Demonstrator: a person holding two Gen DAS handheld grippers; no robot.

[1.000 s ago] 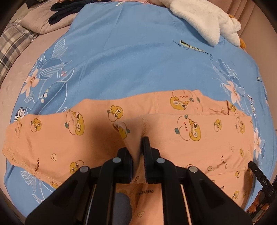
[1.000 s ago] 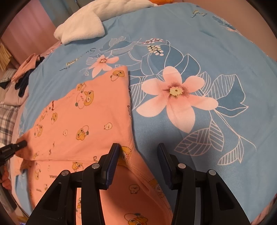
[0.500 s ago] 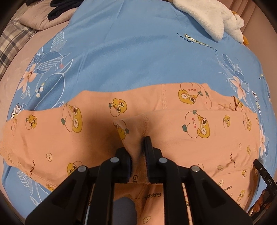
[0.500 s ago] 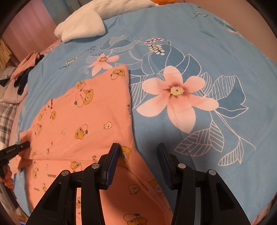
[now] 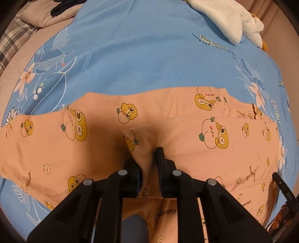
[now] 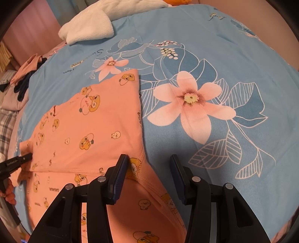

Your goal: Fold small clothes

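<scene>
Peach garment (image 5: pixel 186 149) lies flat on blue floral bedspread (image 5: pixel 140 56). Left tongs (image 5: pixel 149 164) clamp a raised fold of it. Right tongs (image 6: pixel 148 164) stand wide over its edge.

- Left claw (image 5: pixel 148 162), clamped on a pinch of the peach garment (image 5: pixel 186 149), carried forward over the cloth since a second ago.
- Folded peach panel (image 6: pixel 89 127) drawn slightly further from the right claw (image 6: pixel 148 168).
- White fleece (image 5: pixel 228 16) slid toward the upper edge of the left wrist view.
</scene>
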